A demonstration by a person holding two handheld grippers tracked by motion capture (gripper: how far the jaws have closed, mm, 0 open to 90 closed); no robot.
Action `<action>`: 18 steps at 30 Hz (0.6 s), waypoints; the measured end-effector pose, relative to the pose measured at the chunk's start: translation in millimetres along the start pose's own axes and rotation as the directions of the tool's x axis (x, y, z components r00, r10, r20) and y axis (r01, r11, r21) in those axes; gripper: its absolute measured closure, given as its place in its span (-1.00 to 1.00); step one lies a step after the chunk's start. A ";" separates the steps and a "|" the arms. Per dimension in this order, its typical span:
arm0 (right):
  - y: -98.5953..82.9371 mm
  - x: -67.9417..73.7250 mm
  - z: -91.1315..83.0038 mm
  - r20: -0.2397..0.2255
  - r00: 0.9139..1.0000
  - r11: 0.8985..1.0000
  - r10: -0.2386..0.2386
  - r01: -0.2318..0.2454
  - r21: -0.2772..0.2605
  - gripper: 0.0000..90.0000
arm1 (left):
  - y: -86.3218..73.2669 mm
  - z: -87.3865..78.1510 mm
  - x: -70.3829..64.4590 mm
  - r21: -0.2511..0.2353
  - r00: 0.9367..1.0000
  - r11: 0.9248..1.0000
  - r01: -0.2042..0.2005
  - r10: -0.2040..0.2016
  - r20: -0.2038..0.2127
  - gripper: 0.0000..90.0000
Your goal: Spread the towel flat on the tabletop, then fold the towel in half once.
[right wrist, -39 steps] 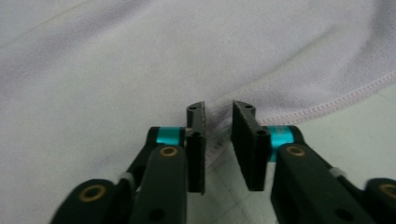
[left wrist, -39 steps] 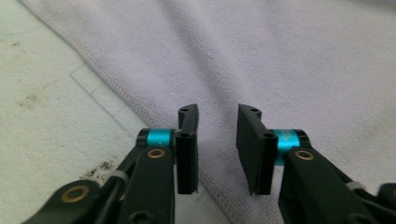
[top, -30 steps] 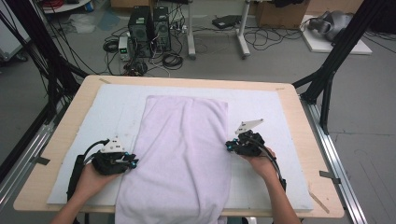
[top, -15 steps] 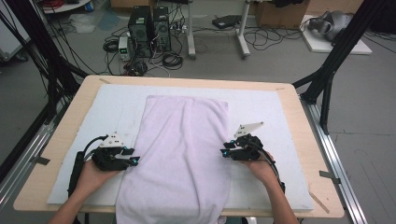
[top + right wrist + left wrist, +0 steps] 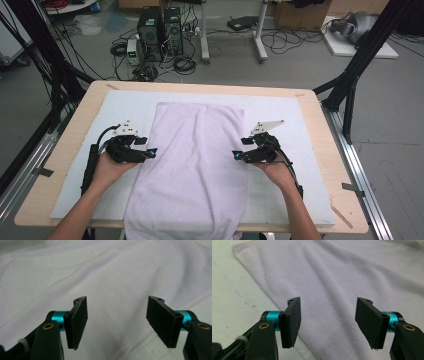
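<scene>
- Over the last second both grippers had moved inward, to the long side edges of the pale lilac terry towel (image 5: 195,160)
- The towel lay flat along the middle of the white padded surface (image 5: 300,120), its near end hanging over the front
- The left gripper (image 5: 150,152) had its jaws wide apart, holding nothing, over the left hem
- The right gripper (image 5: 236,156) was equally wide and empty at the right hem
- Both edges probably were about to be grasped for folding
</scene>
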State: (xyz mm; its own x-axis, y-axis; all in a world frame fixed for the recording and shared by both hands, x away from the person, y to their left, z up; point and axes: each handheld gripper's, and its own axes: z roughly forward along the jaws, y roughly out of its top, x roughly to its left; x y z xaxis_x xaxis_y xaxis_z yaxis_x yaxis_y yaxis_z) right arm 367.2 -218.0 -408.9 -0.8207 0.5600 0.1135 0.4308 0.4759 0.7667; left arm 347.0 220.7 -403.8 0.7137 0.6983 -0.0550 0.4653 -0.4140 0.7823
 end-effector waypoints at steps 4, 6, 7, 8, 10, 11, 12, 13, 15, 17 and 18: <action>0.7 0.6 0.0 -0.005 1.000 1.000 -0.014 0.014 -0.001 -0.28 | 0.4 0.5 3.5 -0.004 1.000 1.000 0.009 -0.009 0.000 -0.14; 0.9 -1.0 1.4 -0.004 1.000 1.000 -0.011 0.011 0.010 -0.28 | 0.3 1.3 6.3 -0.006 1.000 1.000 0.021 -0.021 -0.002 -0.14; 1.6 -1.8 2.0 -0.008 1.000 1.000 -0.008 0.008 0.014 -0.28 | 0.5 1.9 7.5 -0.007 1.000 1.000 0.024 -0.024 -0.004 -0.14; 2.8 -2.6 2.4 -0.007 1.000 1.000 -0.011 0.011 0.016 -0.28 | 1.3 2.3 8.9 -0.004 1.000 1.000 0.028 -0.028 -0.003 -0.13; 6.3 -4.1 2.8 -0.006 1.000 1.000 -0.018 0.018 0.024 -0.28 | 5.9 3.1 11.5 0.000 1.000 1.000 0.027 -0.027 -0.005 -0.13; 8.8 -5.4 2.8 -0.004 1.000 0.999 -0.022 0.022 0.026 -0.28 | 8.4 2.9 13.0 -0.011 1.000 1.000 0.026 -0.027 -0.007 -0.12; 11.5 -7.0 2.4 0.000 1.000 0.999 -0.026 0.026 0.024 -0.27 | 11.7 3.0 15.2 -0.010 1.000 1.000 0.027 -0.027 0.000 -0.11; 14.1 -9.0 1.7 0.000 1.000 0.999 -0.022 0.022 0.023 -0.27 | 16.0 4.0 17.4 0.002 1.000 1.000 0.020 -0.020 -0.008 -0.10; 19.8 -14.2 2.5 0.004 1.000 0.999 -0.022 0.022 0.031 -0.27 | 23.5 6.1 21.7 -0.011 1.000 1.000 0.015 -0.015 -0.020 -0.10; 26.3 -19.9 4.3 0.011 1.000 0.999 -0.025 0.025 0.043 -0.27 | 32.0 10.0 28.4 0.001 0.999 1.000 0.014 -0.014 -0.031 -0.07; 29.7 -23.4 5.6 0.014 1.000 0.999 -0.028 0.027 0.045 -0.27 | 35.5 12.2 32.2 0.000 0.999 1.000 0.009 -0.009 -0.041 -0.07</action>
State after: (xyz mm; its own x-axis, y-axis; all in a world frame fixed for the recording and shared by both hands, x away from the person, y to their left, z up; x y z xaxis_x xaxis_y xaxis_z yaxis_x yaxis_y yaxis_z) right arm 401.3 -213.2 -392.3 -0.8267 0.5564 0.0832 0.4250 0.5207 0.7404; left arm 392.9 221.3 -385.4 0.6876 0.7252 -0.0363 0.4717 -0.4082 0.7816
